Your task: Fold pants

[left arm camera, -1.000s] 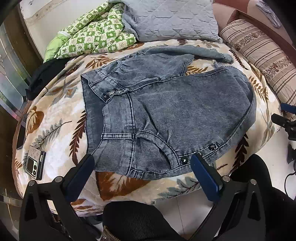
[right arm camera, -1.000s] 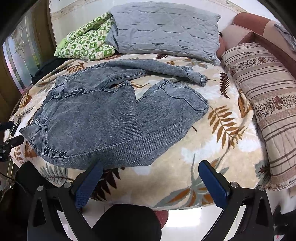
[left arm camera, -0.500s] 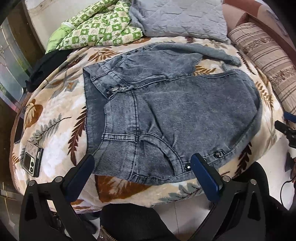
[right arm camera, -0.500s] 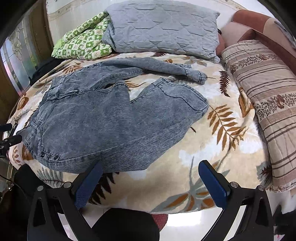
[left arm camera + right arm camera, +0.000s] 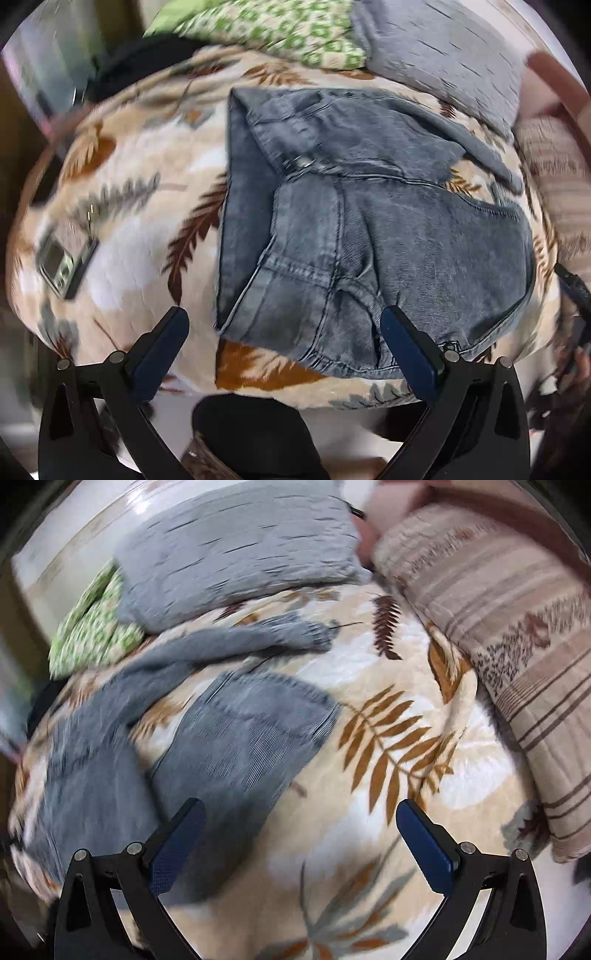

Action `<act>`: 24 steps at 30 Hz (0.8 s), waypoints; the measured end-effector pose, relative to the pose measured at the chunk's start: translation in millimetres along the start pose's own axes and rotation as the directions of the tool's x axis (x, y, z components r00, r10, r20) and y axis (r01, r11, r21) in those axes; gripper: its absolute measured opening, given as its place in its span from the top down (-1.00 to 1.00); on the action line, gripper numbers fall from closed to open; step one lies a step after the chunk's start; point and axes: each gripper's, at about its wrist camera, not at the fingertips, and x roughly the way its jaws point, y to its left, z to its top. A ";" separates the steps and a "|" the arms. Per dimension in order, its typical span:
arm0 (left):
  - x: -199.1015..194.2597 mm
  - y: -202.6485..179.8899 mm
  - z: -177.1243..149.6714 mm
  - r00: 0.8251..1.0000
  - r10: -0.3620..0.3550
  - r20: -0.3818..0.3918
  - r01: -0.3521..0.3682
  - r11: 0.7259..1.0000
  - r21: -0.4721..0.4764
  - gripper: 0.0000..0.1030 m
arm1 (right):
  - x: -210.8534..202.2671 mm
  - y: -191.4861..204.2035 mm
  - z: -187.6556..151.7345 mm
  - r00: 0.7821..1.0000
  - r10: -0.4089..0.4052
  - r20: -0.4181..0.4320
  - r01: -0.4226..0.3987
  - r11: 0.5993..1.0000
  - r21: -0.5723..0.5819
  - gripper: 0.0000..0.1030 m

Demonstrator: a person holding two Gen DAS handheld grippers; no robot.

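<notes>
Grey-blue denim pants [image 5: 388, 229] lie spread on a leaf-patterned bedspread [image 5: 140, 192], waistband toward the near left. My left gripper [image 5: 284, 332] is open and empty, hovering just over the waistband's near corner. In the right wrist view the pants' legs [image 5: 243, 738] stretch away, one hem [image 5: 314, 635] near the grey pillow. My right gripper [image 5: 301, 825] is open and empty, above the near leg's edge and the bare bedspread [image 5: 388, 746].
A phone [image 5: 64, 262] lies on the bed's left side. A green checked blanket [image 5: 295, 33] and a grey quilted pillow [image 5: 236, 550] sit at the back. A striped pillow [image 5: 517, 635] lies along the right. A dark garment [image 5: 140, 62] is at far left.
Both grippers moved forward over the bed toward the pants. The left swung right of the phone; the right swung toward the leg ends. Both stayed open. The pants have not moved.
</notes>
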 end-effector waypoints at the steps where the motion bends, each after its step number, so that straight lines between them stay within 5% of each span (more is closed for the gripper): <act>1: 2.6 4.9 -2.2 1.000 -0.010 -0.015 0.010 1.000 -0.021 -1.00 | 6.6 -3.6 4.8 1.000 0.010 -0.008 -0.010 1.000 0.023 -0.99; 7: 27.0 18.6 -16.2 0.986 -0.107 -0.127 0.088 0.986 -0.142 -1.00 | 59.1 -17.2 24.3 0.994 0.085 -0.074 -0.073 0.985 0.156 -0.99; 14: 54.5 13.1 -17.7 0.942 -0.272 -0.196 0.214 0.938 -0.271 -1.00 | 84.5 -16.5 21.9 0.975 0.216 -0.045 -0.199 0.950 0.241 -0.95; 16: 62.8 9.0 -16.2 0.934 -0.296 -0.201 0.230 0.927 -0.298 -1.00 | 84.6 -13.5 23.2 0.976 0.214 -0.040 -0.200 0.954 0.226 -0.74; 17: 65.6 7.0 -15.0 0.931 -0.305 -0.199 0.236 0.922 -0.307 -0.99 | 84.5 -12.8 24.2 0.975 0.221 -0.039 -0.208 0.954 0.218 -0.22; 18: 67.4 4.8 -13.2 0.930 -0.314 -0.193 0.243 0.916 -0.318 -0.79 | 85.9 -13.3 25.1 0.972 0.231 -0.047 -0.216 0.952 0.215 0.55; 19: 67.2 2.2 -10.1 0.928 -0.319 -0.191 0.248 0.914 -0.322 -0.56 | 85.8 -14.2 24.9 0.970 0.236 -0.055 -0.219 0.952 0.214 0.83; 24: 44.1 -4.1 0.1 0.943 -0.303 -0.138 0.261 0.930 -0.259 0.23 | 34.4 -33.8 20.2 0.959 0.272 0.076 -0.282 0.937 0.207 0.89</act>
